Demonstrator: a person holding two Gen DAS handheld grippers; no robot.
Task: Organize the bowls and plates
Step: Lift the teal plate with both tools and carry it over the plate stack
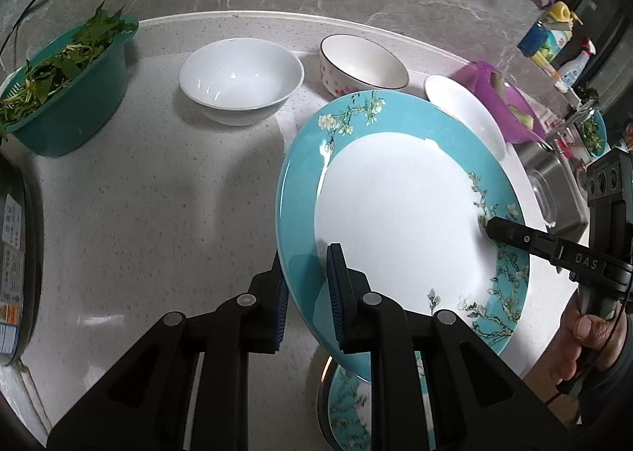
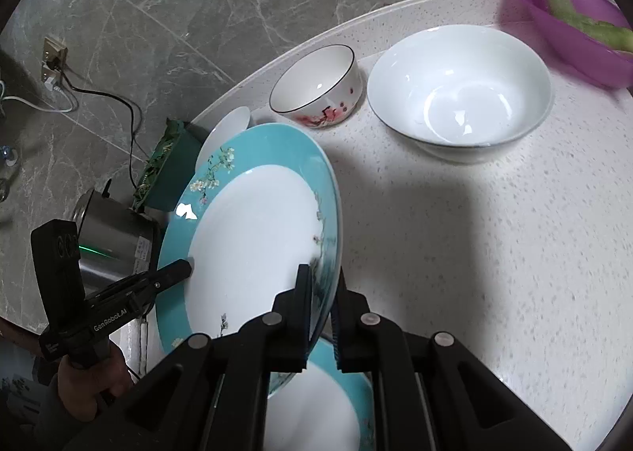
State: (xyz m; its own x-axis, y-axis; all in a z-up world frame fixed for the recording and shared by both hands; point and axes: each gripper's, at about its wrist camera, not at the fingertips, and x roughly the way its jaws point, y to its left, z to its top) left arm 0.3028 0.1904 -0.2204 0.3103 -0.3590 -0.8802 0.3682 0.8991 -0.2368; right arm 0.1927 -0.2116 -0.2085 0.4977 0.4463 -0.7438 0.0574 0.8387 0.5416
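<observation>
Both tools grip one teal-rimmed plate (image 1: 395,221) by opposite edges and hold it tilted in the air over the table's (image 1: 158,194) near edge. The left tool (image 1: 306,285) has its fingers closed across the rim, and so does the right tool (image 2: 320,312) on the far side. Directly below sits a second teal plate (image 2: 316,391), apparently the stack it belongs on.

The likely trouble is the glazed rim sliding out of one narrow grip if the two hands pull apart or twist unevenly; the plate would then drop onto the one beneath and could chip both. Lowering it at this tilt would also strike an edge first.

Toward the back edge, a plain white bowl (image 1: 241,81) and a flower-patterned bowl (image 1: 362,65) stand empty, as does a larger white bowl (image 2: 461,89). At the left edge a green basin (image 1: 67,114) holds leafy greens; a purple basin (image 2: 573,27) holds pale green vegetable pieces.
</observation>
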